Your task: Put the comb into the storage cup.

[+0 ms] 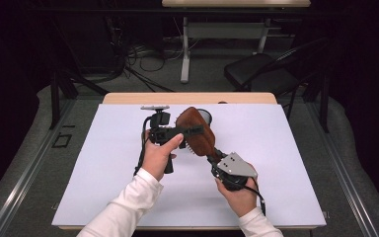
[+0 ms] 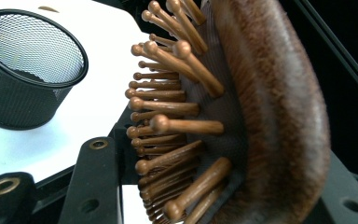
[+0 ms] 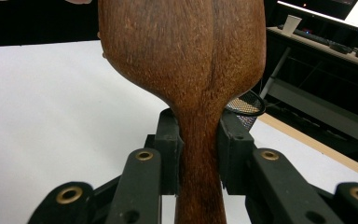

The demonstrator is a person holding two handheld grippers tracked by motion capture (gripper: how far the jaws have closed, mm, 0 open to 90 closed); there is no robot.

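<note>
wooden hairbrush [image 1: 197, 131] held above white bench [image 1: 286, 163], long axis diagonal, head toward far-left, handle toward near-right. right hand-held gripper [image 3: 199, 149] clamped on handle. left hand-held gripper [image 1: 197, 129] closed across head, pins [image 2: 168, 112] facing down-left. handle end hidden. mesh cup [image 2: 25, 70] partly behind head.

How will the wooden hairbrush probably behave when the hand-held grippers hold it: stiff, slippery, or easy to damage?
The wooden hairbrush probably stays stiff: its thick handle looks like solid wood. The polished back may slip a little between the black jaws of the right hand-held gripper. The thin round-tipped pins seem the weakest part, so side pressure from the left hand-held gripper might bend them.
</note>
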